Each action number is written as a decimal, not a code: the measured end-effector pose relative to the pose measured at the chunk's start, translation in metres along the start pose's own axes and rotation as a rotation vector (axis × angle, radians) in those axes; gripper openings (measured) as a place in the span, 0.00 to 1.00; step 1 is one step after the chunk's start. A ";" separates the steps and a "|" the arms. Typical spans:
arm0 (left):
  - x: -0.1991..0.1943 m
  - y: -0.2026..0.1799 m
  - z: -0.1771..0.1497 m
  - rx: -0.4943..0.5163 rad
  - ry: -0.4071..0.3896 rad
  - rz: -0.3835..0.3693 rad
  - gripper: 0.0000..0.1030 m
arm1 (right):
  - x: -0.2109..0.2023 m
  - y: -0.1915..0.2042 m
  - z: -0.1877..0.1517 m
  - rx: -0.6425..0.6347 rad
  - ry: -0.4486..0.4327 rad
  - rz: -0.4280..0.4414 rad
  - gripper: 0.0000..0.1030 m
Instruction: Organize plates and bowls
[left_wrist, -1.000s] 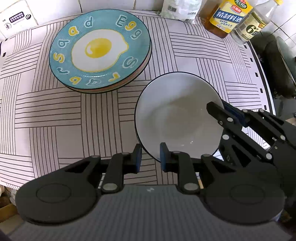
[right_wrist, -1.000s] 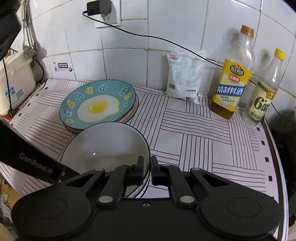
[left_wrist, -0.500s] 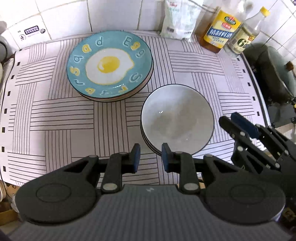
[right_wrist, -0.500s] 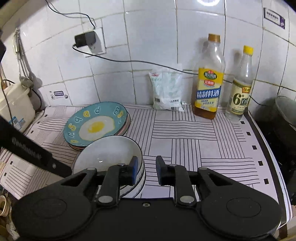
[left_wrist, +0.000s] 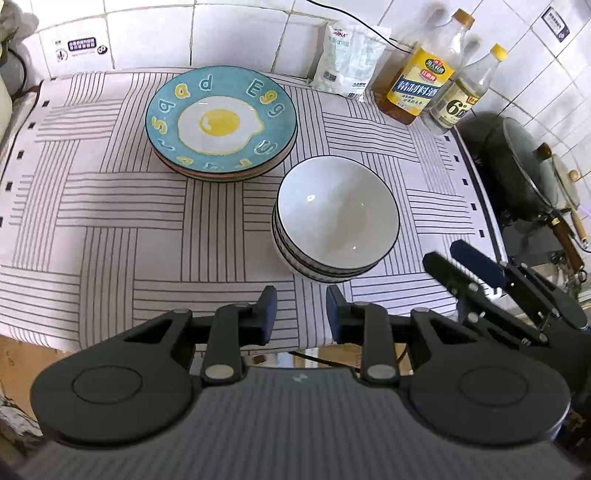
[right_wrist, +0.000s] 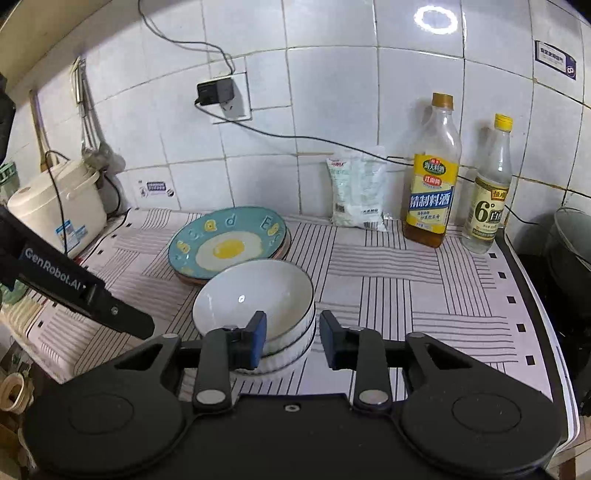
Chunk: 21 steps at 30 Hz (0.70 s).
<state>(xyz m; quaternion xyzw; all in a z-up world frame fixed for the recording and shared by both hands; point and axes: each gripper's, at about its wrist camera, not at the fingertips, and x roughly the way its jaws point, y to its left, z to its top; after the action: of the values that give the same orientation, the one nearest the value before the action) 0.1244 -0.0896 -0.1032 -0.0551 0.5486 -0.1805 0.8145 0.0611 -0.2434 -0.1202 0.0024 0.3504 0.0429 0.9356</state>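
A stack of white bowls (left_wrist: 338, 218) with dark rims stands on the striped mat, also in the right wrist view (right_wrist: 255, 299). Behind and left of it is a stack of plates topped by a blue fried-egg plate (left_wrist: 221, 120), which also shows in the right wrist view (right_wrist: 228, 245). My left gripper (left_wrist: 298, 312) is open and empty, held near the counter's front edge, short of the bowls. My right gripper (right_wrist: 291, 338) is open and empty, just in front of the bowls; it also shows at the right of the left wrist view (left_wrist: 463, 264).
Two bottles (right_wrist: 432, 192) (right_wrist: 487, 199) and a white bag (right_wrist: 356, 192) stand along the tiled back wall. A dark pot (left_wrist: 524, 170) sits right of the mat. A rice cooker (right_wrist: 55, 206) stands at the far left. A cable hangs from a wall plug (right_wrist: 216, 92).
My right gripper let go of the top bowl, which now rests on the stack, and its jaws opened. Both grippers pulled back and up from the bowls. The left gripper's jaws widened.
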 end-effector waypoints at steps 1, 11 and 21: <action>0.001 0.002 -0.003 -0.002 -0.005 -0.011 0.28 | 0.000 0.000 -0.002 -0.008 0.008 0.008 0.40; 0.026 0.037 -0.026 -0.119 0.109 -0.083 0.32 | 0.017 0.021 -0.046 -0.108 0.087 0.116 0.69; 0.039 0.060 -0.007 -0.056 0.067 -0.158 0.55 | 0.078 0.036 -0.090 -0.200 0.098 0.089 0.73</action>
<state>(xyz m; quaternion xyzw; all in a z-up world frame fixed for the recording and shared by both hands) 0.1450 -0.0472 -0.1571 -0.1149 0.5743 -0.2303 0.7771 0.0583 -0.2038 -0.2379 -0.0774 0.3894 0.1192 0.9100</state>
